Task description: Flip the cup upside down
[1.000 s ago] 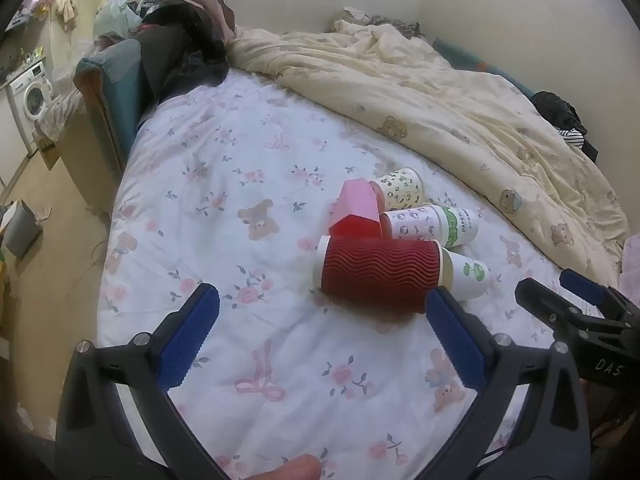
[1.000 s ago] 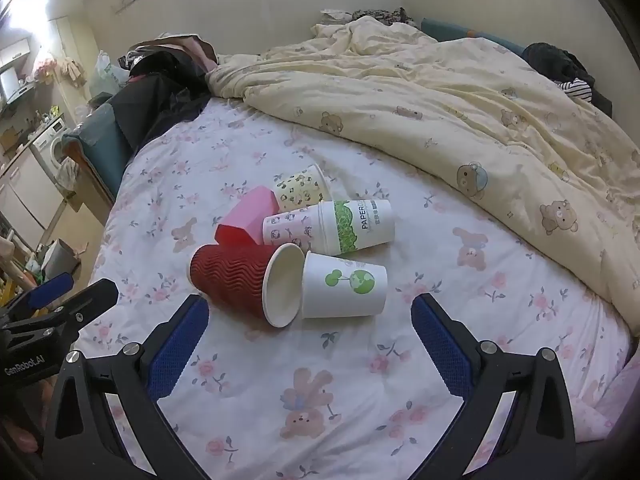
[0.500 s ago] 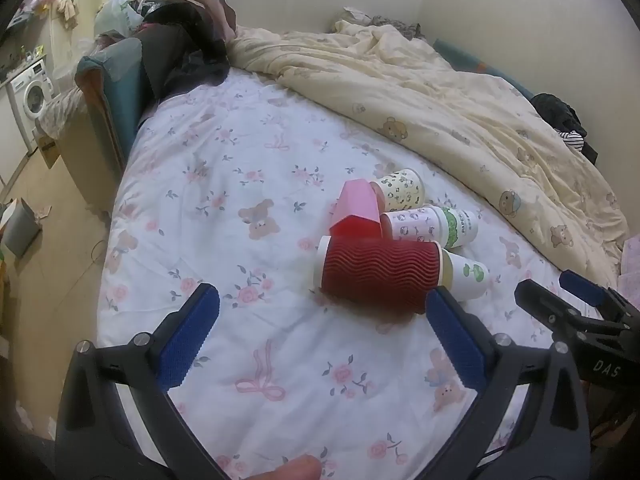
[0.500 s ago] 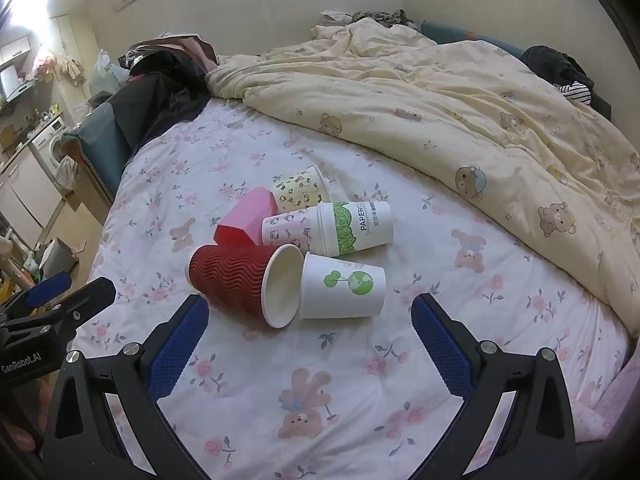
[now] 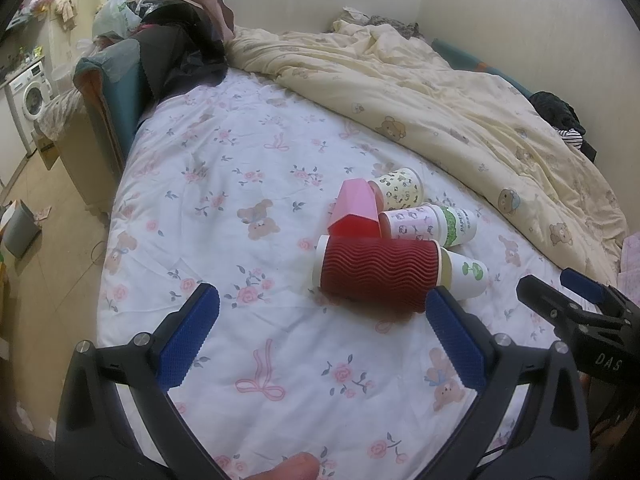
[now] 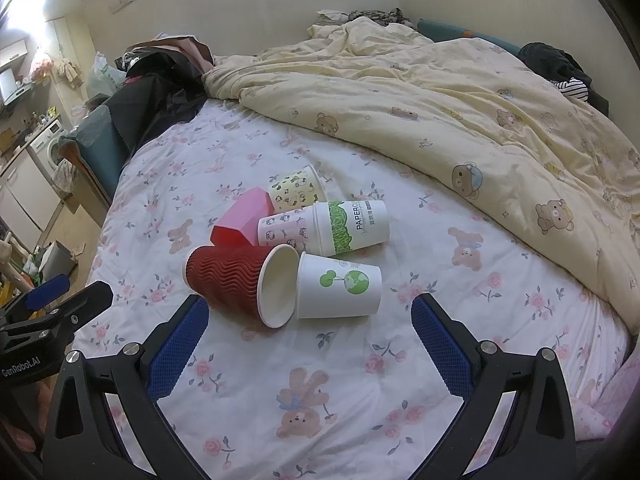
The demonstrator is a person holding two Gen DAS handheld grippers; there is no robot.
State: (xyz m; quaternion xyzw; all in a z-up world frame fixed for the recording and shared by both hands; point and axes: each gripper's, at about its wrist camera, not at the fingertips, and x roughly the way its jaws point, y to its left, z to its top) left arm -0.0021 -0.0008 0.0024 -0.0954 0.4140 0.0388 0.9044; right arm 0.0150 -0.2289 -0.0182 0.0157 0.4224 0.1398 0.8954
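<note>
Left wrist view: the left gripper (image 5: 322, 330) hangs above the floral bed sheet (image 5: 224, 216) with its jaws spread wide, grasping nothing. Its blue pads (image 5: 188, 340) touch no cup. Just ahead of its right-hand finger lies the red ribbed cup (image 5: 376, 274) on its side, with the white cup with a green tree (image 5: 468, 276) tucked behind it. Farther ahead lie the pink cup (image 5: 356, 210), the panda-print cup (image 5: 416, 222) and the yellow patterned cup (image 5: 400, 188). The right gripper (image 5: 568, 300) shows at the right edge.

Right wrist view: the right gripper (image 6: 308, 332) is likewise released, jaws wide apart and bare. The red ribbed cup (image 6: 236, 280) lies just beyond its left-hand finger, mouth touching the white cup with a green tree (image 6: 340, 286), which rests ahead between the fingers. A cream quilt (image 6: 460, 112) covers the bed farther ahead and right.
</note>
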